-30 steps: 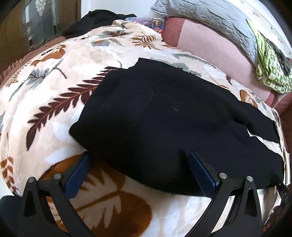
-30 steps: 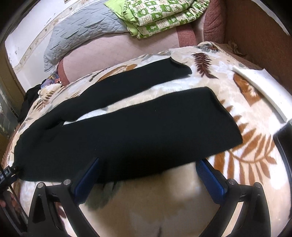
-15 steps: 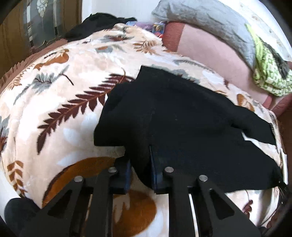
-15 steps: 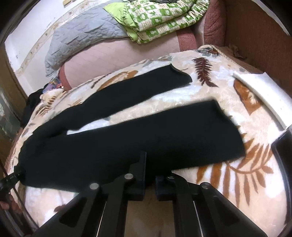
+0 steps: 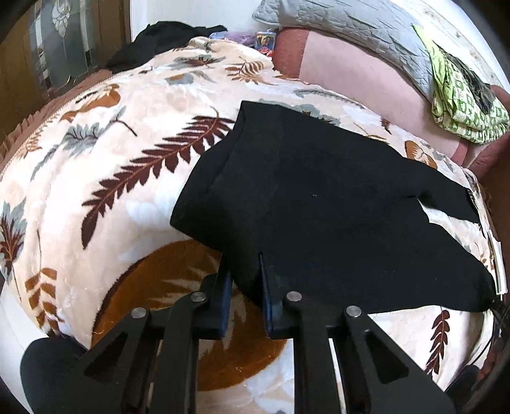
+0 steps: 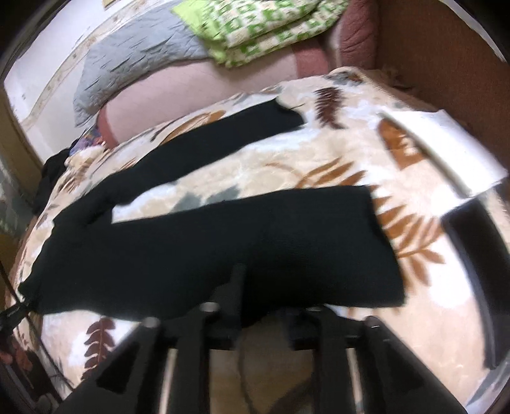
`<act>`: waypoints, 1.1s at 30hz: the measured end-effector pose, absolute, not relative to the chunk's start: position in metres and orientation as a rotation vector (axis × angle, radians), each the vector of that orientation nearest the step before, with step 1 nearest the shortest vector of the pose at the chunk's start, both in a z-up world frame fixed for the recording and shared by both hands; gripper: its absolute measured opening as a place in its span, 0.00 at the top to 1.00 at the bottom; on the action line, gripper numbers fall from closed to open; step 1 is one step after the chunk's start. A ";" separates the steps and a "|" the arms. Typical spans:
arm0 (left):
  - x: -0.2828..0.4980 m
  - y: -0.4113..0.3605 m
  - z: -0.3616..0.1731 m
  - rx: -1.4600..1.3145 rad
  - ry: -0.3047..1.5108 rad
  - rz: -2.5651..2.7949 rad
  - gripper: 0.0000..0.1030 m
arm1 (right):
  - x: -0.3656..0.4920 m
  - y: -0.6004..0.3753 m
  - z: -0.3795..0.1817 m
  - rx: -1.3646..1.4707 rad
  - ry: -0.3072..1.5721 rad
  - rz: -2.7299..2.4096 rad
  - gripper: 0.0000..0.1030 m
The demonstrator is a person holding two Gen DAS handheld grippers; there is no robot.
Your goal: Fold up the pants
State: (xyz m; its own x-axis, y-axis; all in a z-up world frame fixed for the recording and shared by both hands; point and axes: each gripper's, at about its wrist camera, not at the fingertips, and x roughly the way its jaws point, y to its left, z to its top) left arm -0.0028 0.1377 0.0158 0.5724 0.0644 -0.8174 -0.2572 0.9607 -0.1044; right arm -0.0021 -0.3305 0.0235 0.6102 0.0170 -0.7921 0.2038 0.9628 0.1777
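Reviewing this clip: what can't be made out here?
- Right gripper, right wrist view: motion blur and black pants hide whether its opening jaws still pinch cloth.
- Small items beyond the blanket, left wrist view: too small to identify.
- Person: outside both views.

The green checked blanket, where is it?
The green checked blanket lies folded at the top of the right wrist view, on the grey quilt behind the leaf-print blanket. In the left wrist view it is at the far right.
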 end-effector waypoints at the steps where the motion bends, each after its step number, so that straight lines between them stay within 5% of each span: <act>1: -0.004 0.137 0.018 -0.217 0.942 0.189 0.86 | -0.003 -0.336 0.025 0.271 0.905 -0.120 0.68; 6: -0.007 0.136 0.019 -0.195 0.940 0.196 0.84 | 0.000 -0.364 0.026 0.311 0.909 -0.187 0.55; 9: -0.006 0.136 0.016 -0.196 0.955 0.201 0.83 | 0.004 -0.372 0.027 0.265 0.917 -0.256 0.95; 11: -0.008 0.137 0.017 -0.194 0.954 0.199 0.82 | 0.004 -0.375 0.027 0.265 0.927 -0.262 0.95; 15: -0.015 0.142 0.023 -0.186 0.949 0.220 0.67 | -0.002 -0.380 0.022 0.222 0.959 -0.376 0.70; 21: -0.026 0.151 0.047 -0.156 0.887 0.233 0.45 | -0.013 -0.382 0.057 0.229 0.859 -0.336 0.68; 24: -0.023 0.147 0.056 -0.150 0.862 0.203 0.30 | -0.006 -0.369 0.071 0.266 0.819 -0.186 0.46; 33: 0.012 0.111 0.050 -0.105 0.887 0.052 0.29 | 0.038 -0.295 0.061 0.156 0.873 0.059 0.44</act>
